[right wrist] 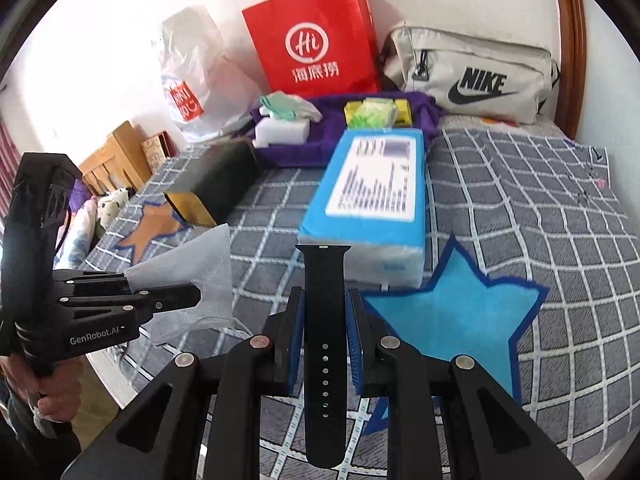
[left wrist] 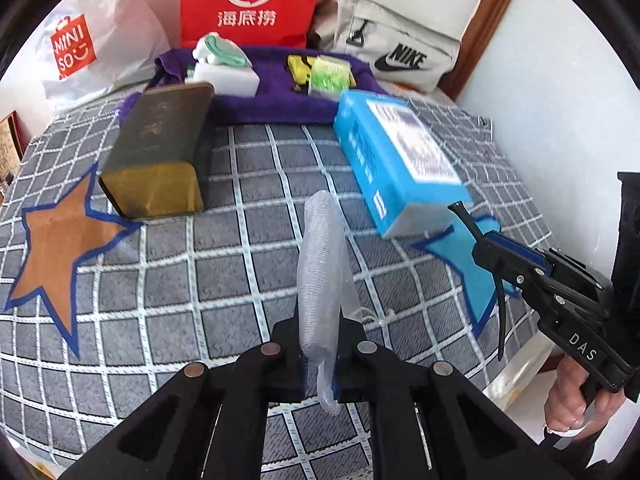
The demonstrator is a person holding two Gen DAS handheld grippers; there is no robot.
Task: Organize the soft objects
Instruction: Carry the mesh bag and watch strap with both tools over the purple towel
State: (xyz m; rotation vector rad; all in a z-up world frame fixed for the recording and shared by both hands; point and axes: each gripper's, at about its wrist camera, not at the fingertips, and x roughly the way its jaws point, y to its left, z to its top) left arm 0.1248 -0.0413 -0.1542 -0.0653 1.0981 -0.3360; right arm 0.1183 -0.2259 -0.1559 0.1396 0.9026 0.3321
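Grey bedding with a white grid pattern covered the bed that carried every item. Left claw was clamped on a translucent white mesh pouch, held edge-on above the bedding with its drawstring trailing to the right. Right claw was clamped on a black perforated silicone watch strap, which stood upright between the blue-padded fingers and extended past them at both ends. Beside the right claw lay a light-blue felt star with dark-blue border; an orange-brown felt star with blue border lay to the far left. Between the stars rested a dark-green rectangular tin with gold end and a bright-blue wrapped tissue pack with printed label. Farther back, a purple towel bore a white sponge block, a mint-green cloth and a yellow-green packet. Against the wall stood a red paper shopping bag, a white plastic Miniso bag and a beige Nike waist bag.
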